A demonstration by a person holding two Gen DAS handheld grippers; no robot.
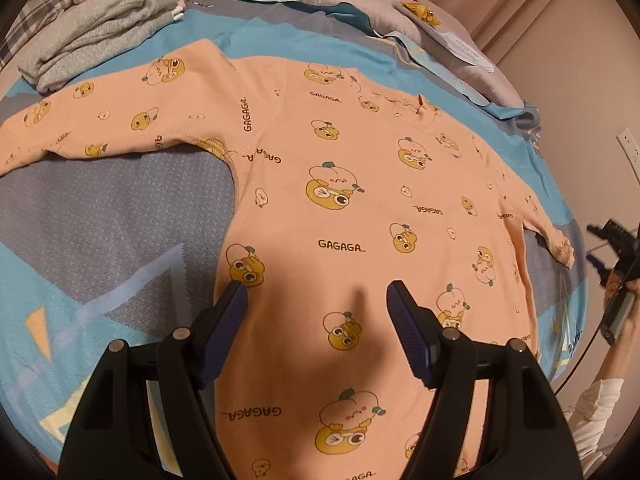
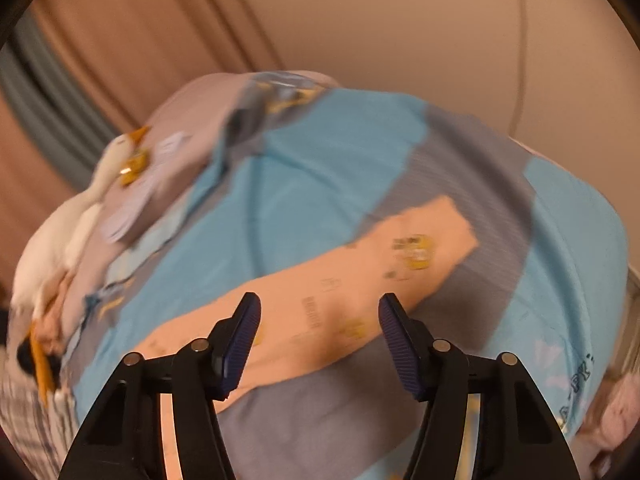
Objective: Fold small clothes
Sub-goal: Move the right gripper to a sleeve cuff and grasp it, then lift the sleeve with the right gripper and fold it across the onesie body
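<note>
— Peach cotton, printed with little cartoon fruits: that shirt (image 1: 352, 208) lies flat and face up on the bed (image 1: 120, 216), body spread, both sleeves out to the sides.

— How will it handle?

— Soft and light, I'd judge. It will drape and wrinkle instead of holding a crease, so it wants lifting by an edge, not a pinch in the middle of the cloth.

— Where would you take it?

— At the hem corners or a sleeve cuff. The left gripper (image 1: 316, 300) hangs over the lower body of the shirt, fingers (image 1: 228, 312) partly spread, nothing between them. The right gripper (image 2: 320, 316) hangs over the shirt's right sleeve (image 2: 360, 280), fingers likewise apart and empty; that view is blurred, so I can't tell how near the cloth they are.

— And around the shirt?

— Beyond its left sleeve sits a stack of folded grey clothes (image 1: 100, 36). Past the collar lie a rumpled grey quilt (image 1: 360, 4) and a white goose toy (image 2: 80, 208). A hand (image 1: 624, 300) shows off the shirt's right side.
</note>
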